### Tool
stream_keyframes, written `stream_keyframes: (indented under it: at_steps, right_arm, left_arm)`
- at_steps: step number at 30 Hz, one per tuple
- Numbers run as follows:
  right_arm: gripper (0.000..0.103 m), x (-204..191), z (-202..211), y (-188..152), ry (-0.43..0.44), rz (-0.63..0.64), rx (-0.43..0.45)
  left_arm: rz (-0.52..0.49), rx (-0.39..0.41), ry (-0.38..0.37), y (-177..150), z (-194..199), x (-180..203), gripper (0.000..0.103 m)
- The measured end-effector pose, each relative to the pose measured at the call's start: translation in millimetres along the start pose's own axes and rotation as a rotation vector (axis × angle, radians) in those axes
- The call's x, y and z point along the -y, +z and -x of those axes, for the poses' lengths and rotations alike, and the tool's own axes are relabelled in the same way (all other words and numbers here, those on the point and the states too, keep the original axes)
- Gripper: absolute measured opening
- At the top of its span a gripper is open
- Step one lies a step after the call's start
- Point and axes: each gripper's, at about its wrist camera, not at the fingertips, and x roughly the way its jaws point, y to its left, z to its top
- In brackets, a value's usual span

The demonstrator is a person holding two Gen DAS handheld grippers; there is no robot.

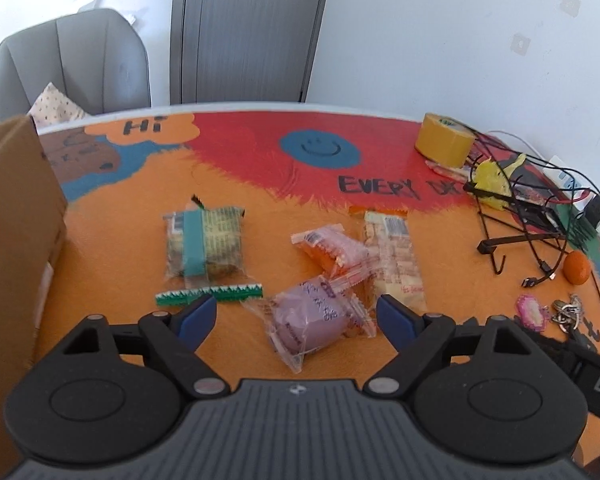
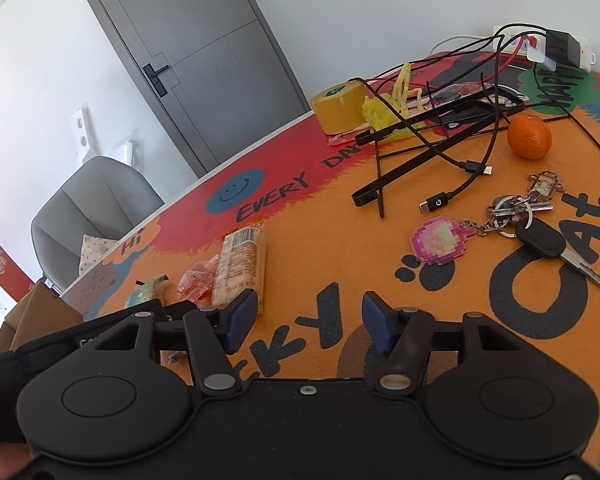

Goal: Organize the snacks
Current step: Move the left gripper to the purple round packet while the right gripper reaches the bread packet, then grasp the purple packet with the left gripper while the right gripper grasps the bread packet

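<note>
Snacks lie loose mid-bench: purple pack [image 1: 314, 322] btwn the spread fingers [image 1: 198, 314] of left gripper [image 1: 296, 312], no contact visible; orange pack [image 1: 332, 250] and long cracker pack [image 1: 396, 256] just behind it, green pack [image 1: 204, 242] to the left. Cardboard box [image 1: 16, 240] at left edge. Right gripper [image 2: 309, 322] w/ fingers spread, nothing btwn them, above bench [image 2: 340, 240]; keys [image 2: 540, 232] and orange fruit [image 2: 529, 137] to its right.

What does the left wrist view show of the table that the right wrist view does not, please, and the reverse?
Only the left wrist view shows the purple snack packet between the open fingers of the left gripper, and the green serrated strip. Only the right wrist view shows the open right gripper and the black paw print. Both show the long beige snack packet, the mandarin, the yellow tape roll and the keys.
</note>
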Motion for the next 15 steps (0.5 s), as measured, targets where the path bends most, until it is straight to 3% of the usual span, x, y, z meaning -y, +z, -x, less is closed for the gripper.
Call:
stream_keyframes:
  at_steps: [2,4,6,15]
  right_arm:
    - [0.058,0.2,-2.5,0.6,-0.004,0.004,-0.003]
    - [0.058,-1.9,-5.8,0.7,-0.003,0.008,-0.009]
    - [0.058,-5.0,-10.6,1.1,0.001,0.016,-0.017]
    - [0.058,-29.8,-30.6,2.2,0.025,0.077,-0.036]
  left_arm:
    - [0.009,-0.004,0.001,-1.9,-4.0,-1.8,0.081]
    - [0.001,0.014,-0.001,-3.0,-3.7,-2.1,0.067]
    - [0.006,0.020,-0.012,-2.2,-2.6,-4.5,0.045]
    - [0.040,0.017,-0.031,0.1,10.0,-25.4,0.035]
